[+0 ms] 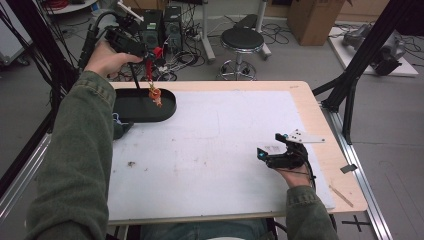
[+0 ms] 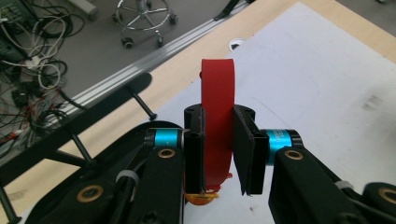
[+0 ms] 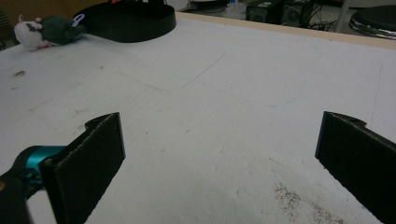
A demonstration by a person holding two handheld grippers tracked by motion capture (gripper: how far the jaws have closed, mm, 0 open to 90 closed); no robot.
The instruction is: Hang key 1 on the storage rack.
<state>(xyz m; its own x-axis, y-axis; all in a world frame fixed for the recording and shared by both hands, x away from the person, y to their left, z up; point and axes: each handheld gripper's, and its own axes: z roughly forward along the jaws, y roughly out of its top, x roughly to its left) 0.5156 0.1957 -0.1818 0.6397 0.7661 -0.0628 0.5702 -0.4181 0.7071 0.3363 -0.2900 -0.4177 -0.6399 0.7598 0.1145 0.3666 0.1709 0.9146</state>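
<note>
**Lowering the red-strapped charm into the black tray**

High view: the left tool (image 1: 148,61) hangs above the far left corner of the surface (image 1: 210,150), and a red strap (image 1: 149,70) runs down from it to a small orange charm (image 1: 155,94) dangling over the black oval tray (image 1: 145,111). To do this well, I judge the hand should sink straight down until the charm rests inside the tray's rim before the jaws let go. The right tool (image 1: 270,146) rests on the surface, well apart.

Left gripper view: the left tool's jaws are clamped on the red strap (image 2: 217,126), the orange charm (image 2: 201,199) peeking out below. Holding the clamp steady damps any swing.

Right gripper view: the right tool's jaws stand wide apart with nothing between them; the tray (image 3: 130,21) lies far off, a small plush toy (image 3: 46,30) beside it.
</note>
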